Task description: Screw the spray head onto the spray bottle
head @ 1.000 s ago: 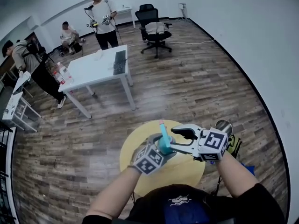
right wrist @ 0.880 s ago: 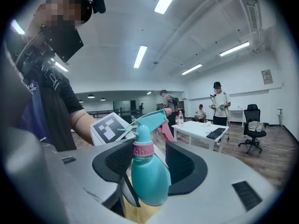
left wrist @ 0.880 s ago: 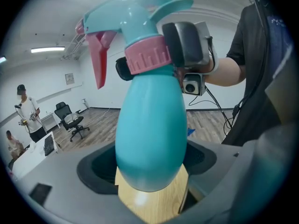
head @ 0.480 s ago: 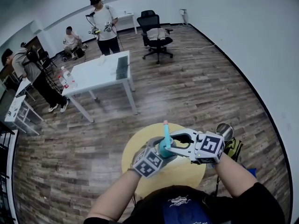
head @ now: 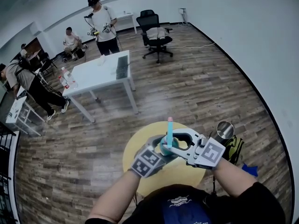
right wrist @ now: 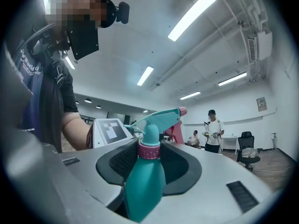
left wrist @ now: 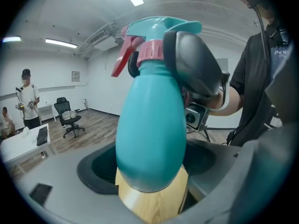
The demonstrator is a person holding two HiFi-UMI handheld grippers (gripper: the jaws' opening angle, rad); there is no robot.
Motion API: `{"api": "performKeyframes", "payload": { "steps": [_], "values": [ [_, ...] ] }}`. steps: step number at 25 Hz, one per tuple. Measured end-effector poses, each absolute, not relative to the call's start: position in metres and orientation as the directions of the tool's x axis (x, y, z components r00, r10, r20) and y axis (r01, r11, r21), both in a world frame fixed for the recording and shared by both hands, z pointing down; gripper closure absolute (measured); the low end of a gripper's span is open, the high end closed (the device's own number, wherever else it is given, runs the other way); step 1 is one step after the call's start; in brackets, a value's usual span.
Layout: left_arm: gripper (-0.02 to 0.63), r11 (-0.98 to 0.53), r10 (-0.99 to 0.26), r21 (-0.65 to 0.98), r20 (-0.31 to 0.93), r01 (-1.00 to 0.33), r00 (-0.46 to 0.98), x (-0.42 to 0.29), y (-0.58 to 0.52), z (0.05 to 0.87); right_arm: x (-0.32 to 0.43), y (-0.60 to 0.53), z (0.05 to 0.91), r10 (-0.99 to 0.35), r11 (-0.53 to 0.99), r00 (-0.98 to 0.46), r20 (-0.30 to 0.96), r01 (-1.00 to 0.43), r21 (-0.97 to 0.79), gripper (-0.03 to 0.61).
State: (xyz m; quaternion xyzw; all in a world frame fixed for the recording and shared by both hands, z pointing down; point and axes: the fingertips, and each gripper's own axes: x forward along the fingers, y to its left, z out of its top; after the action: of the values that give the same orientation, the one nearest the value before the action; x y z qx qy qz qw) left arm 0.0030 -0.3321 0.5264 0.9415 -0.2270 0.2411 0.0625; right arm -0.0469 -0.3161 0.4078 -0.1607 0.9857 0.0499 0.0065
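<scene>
My right tool point(right wrist: 148, 171), its jaws just drawn in, pinches the pink collar point(right wrist: 149, 150) of the spray head point(right wrist: 161, 118). My left tool point(left wrist: 152, 192) clamps the teal spray bottle point(left wrist: 149, 129), held over the near round yellow surface point(head: 187, 171). With both grips set, I judge the twisting can start.

Room bright, evenly lit by ceiling strip lights point(right wrist: 191, 15) above spray bottle point(right wrist: 145, 181); shadows faint; strong fisheye bending around bottle toward every edge; dark vignette corners; bottle close-up slightly soft in left gripper view
</scene>
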Motion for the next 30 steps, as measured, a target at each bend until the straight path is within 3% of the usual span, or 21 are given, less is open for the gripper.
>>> {"api": "performKeyframes", "payload": {
  "steps": [11,13,16,23,30],
  "values": [
    [0.184,-0.831,-0.478,-0.051,0.577,-0.554,0.663,-0.005,-0.34,0.53,-0.049,-0.328,0.412,-0.478,0.878,-0.878,0.025,-0.477,0.024,0.394],
    [0.183,-0.842,-0.458,-0.018,0.553,-0.54,0.696,-0.003,-0.339,0.525,-0.05,-0.326,0.408,-0.454,0.891,-0.891,0.016,-0.454,0.029,0.388],
    [0.183,-0.851,-0.436,0.021,0.529,-0.525,0.728,0.0,-0.336,0.516,-0.044,-0.316,0.402,-0.372,0.928,-0.928,-0.01,-0.372,0.012,0.323],
    [0.183,-0.871,-0.398,0.055,0.503,-0.488,0.767,-0.008,-0.332,0.509,-0.026,-0.308,0.39,-0.272,0.962,-0.958,-0.092,-0.268,-0.054,0.319],
    [0.183,-0.925,-0.303,0.055,0.489,-0.375,0.818,0.01,-0.317,0.502,-0.031,-0.308,0.392,-0.189,0.981,-0.98,-0.07,-0.184,-0.066,0.406]
  ]
}}
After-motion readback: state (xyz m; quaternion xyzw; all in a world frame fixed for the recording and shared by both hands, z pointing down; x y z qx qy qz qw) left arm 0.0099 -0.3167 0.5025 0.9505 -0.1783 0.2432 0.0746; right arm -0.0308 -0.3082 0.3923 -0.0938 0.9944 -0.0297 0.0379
